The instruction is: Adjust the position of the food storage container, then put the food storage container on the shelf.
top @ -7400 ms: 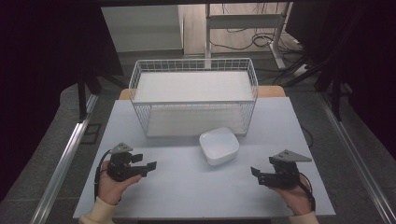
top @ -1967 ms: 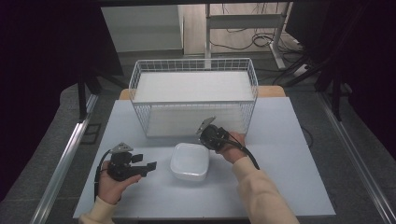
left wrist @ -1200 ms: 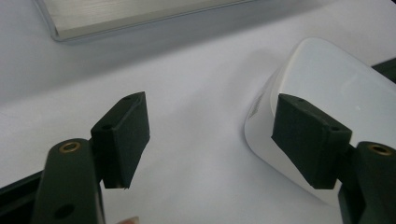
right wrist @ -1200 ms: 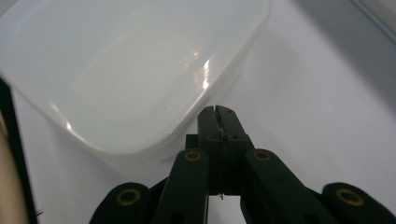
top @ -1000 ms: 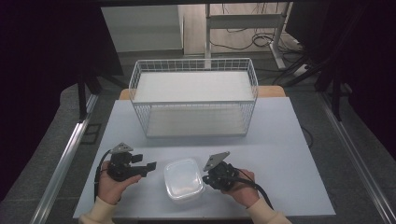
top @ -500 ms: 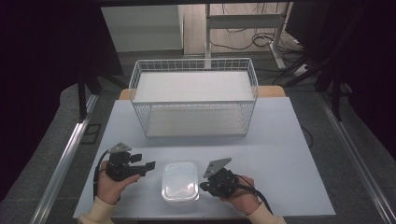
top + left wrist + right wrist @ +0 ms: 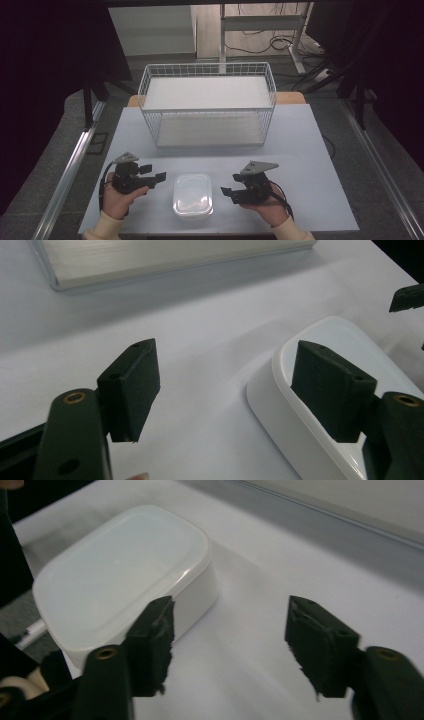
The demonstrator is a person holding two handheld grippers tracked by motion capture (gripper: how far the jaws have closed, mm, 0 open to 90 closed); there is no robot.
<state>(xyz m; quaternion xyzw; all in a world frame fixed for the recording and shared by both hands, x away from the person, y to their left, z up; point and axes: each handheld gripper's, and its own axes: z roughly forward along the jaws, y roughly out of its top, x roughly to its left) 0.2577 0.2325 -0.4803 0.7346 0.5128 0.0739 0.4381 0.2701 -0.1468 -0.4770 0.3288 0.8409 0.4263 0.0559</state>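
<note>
A white lidded plastic container (image 7: 193, 194) rests on the table near its front edge, between the two hands. My left gripper (image 7: 154, 172) hovers just left of it, jaws open; in the left gripper view (image 7: 225, 355) the container (image 7: 340, 335) lies partly behind the right-hand jaw. My right gripper (image 7: 231, 184) sits a short way right of the container, and its jaws have just been opening. In the right gripper view (image 7: 230, 605) only bare table lies between the jaws, and the container (image 7: 125, 575) stands beyond the left-hand jaw, apart from it.
A white wire basket (image 7: 207, 100) with a pale floor stands at the back middle of the grey table (image 7: 300, 150). The right gripper's jaw tip (image 7: 407, 297) pokes into the left gripper view at the upper right. Dark floor surrounds the table.
The right gripper brought the container down to the table's front, let go of it and drew back to the right with open jaws. The left gripper has stayed put.
</note>
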